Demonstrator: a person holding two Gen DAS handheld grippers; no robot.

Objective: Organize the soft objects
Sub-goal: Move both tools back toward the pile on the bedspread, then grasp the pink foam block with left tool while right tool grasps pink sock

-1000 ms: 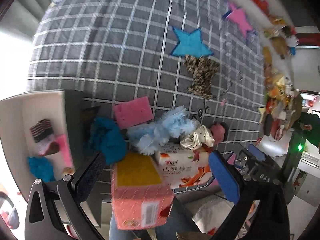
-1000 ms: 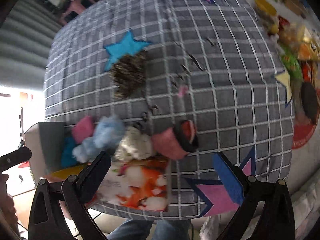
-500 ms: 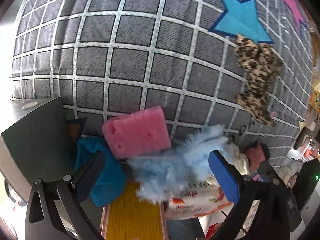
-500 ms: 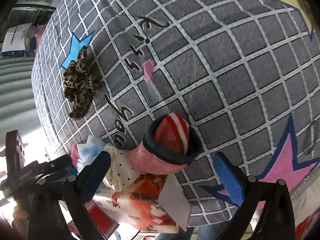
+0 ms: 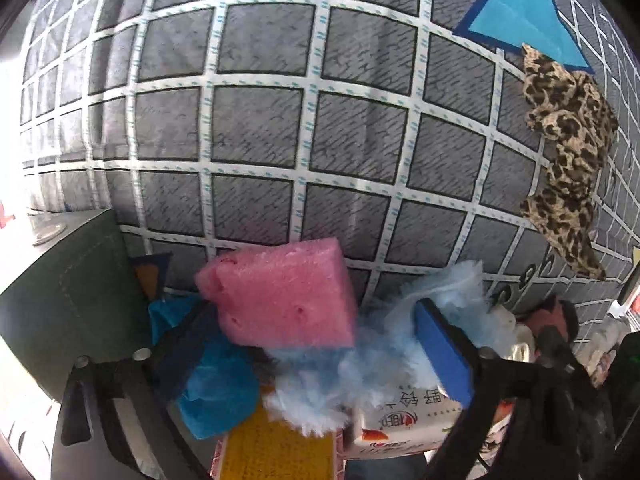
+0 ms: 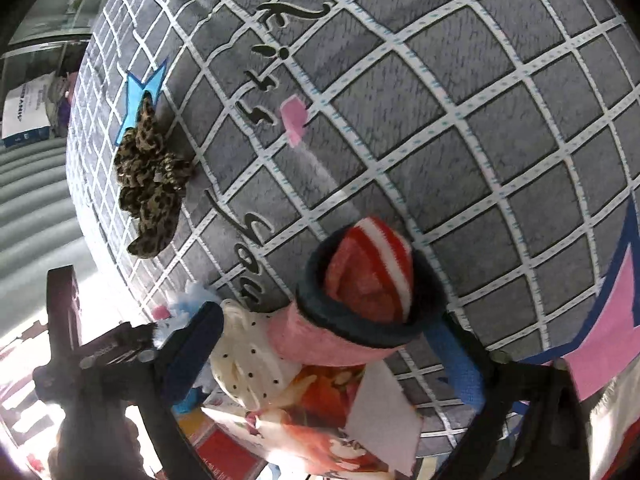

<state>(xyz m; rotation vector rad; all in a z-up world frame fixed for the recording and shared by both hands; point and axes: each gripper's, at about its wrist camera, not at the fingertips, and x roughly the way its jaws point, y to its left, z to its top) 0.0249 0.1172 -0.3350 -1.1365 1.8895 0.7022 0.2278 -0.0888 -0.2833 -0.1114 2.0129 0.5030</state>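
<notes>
In the left wrist view a pink sponge [image 5: 280, 296] lies between my open left gripper's [image 5: 316, 344] fingers, beside a blue cloth [image 5: 216, 392] and a light blue fluffy piece [image 5: 380, 364]. In the right wrist view a rolled pink sock with a dark cuff and a red-striped inside [image 6: 360, 292] sits between my open right gripper's [image 6: 328, 356] fingers, next to a cream dotted scrunchie [image 6: 252, 364]. A leopard scrunchie [image 5: 568, 148] lies apart on the grey checked cover [image 5: 256, 128]; it also shows in the right wrist view [image 6: 150, 176].
A dark grey bin wall [image 5: 68, 292] stands at the left. A tissue pack [image 5: 404, 420] and a yellow-topped box [image 5: 276, 448] lie at the near edge. The pack also shows in the right wrist view [image 6: 320, 428]. My left gripper's body [image 6: 88, 364] is at the right view's left.
Both grippers have moved down and closer to the pile. The pink sponge now sits between the left fingers, the rolled sock between the right fingers. The objects have not moved.
</notes>
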